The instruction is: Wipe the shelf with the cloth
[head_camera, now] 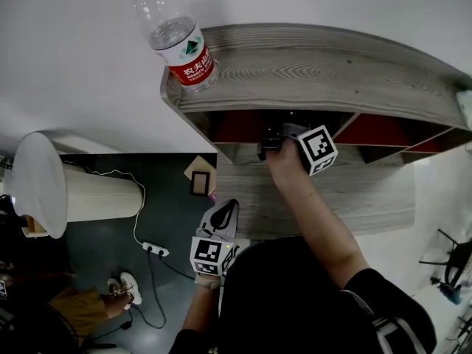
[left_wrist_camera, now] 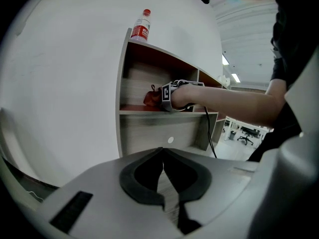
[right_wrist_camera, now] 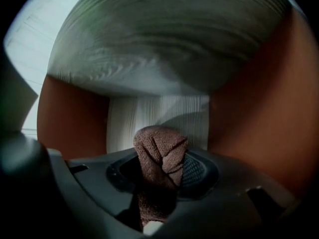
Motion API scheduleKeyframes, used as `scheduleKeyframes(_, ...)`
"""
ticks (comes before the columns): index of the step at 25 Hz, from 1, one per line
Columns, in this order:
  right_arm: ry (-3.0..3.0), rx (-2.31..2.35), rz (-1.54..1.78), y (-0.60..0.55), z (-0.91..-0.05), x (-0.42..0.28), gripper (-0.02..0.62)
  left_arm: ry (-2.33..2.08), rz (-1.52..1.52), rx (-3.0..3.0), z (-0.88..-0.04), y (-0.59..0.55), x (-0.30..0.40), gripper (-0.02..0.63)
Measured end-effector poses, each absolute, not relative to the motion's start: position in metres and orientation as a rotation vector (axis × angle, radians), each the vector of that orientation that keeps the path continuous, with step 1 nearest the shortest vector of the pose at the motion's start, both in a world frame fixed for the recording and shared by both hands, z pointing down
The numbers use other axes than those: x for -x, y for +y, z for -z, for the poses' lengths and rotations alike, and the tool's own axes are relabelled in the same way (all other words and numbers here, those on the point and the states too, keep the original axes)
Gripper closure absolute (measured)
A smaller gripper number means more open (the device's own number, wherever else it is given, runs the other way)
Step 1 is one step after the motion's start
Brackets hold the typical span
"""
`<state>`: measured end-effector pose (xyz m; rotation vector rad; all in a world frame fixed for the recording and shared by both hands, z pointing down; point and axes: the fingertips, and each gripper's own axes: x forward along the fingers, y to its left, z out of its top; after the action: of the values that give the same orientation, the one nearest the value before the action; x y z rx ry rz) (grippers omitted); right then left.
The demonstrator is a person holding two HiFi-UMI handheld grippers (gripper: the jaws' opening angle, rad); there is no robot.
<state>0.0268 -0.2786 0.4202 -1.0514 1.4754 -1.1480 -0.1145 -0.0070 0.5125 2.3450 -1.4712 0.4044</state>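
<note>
Brown cloth [right_wrist_camera: 159, 148] is clamped in right gripper [right_wrist_camera: 162, 178] inside shelf [head_camera: 317, 72] compartment. Left gripper [left_wrist_camera: 163, 176] is held closed, empty, at 7 o'clock. Cloth is best pressed flat and dragged evenly.

I read this as office: swivel chairs [left_wrist_camera: 245, 139], ceiling strip lights [left_wrist_camera: 235, 77], power strip [head_camera: 155, 250] on grey floor [head_camera: 173, 198], wood shelf [head_camera: 317, 76] against white wall [head_camera: 74, 65].

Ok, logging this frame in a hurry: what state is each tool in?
Left tool: closed, holding nothing.
Right tool: closed on the brown cloth.
</note>
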Motion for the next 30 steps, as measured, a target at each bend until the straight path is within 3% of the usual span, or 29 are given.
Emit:
scheduleKeyframes(16, 1.382, 1.111, 1.08, -0.277, -0.42, -0.071, 0.466, -1.488, -0.405, -2.332, -0.512, -0.001, 0.102, 0.597)
scheduleKeyframes(30, 1.691, 0.718, 1.241, -0.239, -0.375, 0.064, 0.466, -1.567, -0.386, -2.27, -0.512, 0.021, 0.122, 0.597)
